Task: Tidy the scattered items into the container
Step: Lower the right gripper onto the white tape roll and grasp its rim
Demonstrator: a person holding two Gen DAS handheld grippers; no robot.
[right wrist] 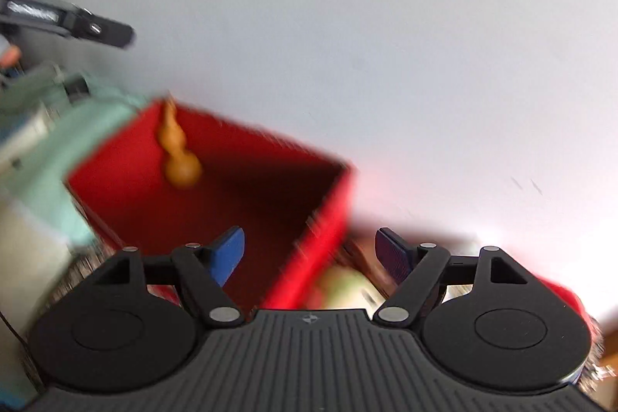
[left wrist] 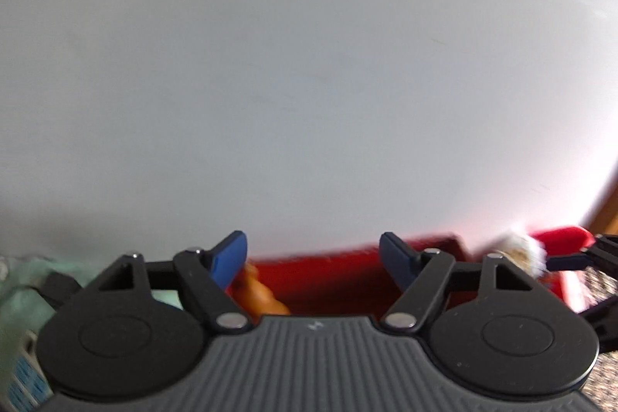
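Both views are blurred. In the right wrist view the red container [right wrist: 239, 188] sits open-topped at about 9 o'clock from the frame's centre, one corner toward 12 o'clock, with a pale wall [right wrist: 386, 26] behind it. Inside, an orange gourd-shaped toy [right wrist: 178, 151] leans on the far-left wall, its long axis nearly upright, narrow tip toward 12 o'clock and fat bulb toward 6. The right gripper [right wrist: 311, 250] hangs over the container's near right rim, jaws spread wide with nothing between the blue pads [right wrist: 231, 250]. A blurred greenish item [right wrist: 347, 286] lies just beside the container at 5 o'clock. The left gripper [left wrist: 313, 253] is likewise released and empty, above the container [left wrist: 347, 273], the gourd toy [left wrist: 258, 290] showing beside its left pad. A white fluffy item [left wrist: 521, 251] sits at 3 o'clock of that gripper.
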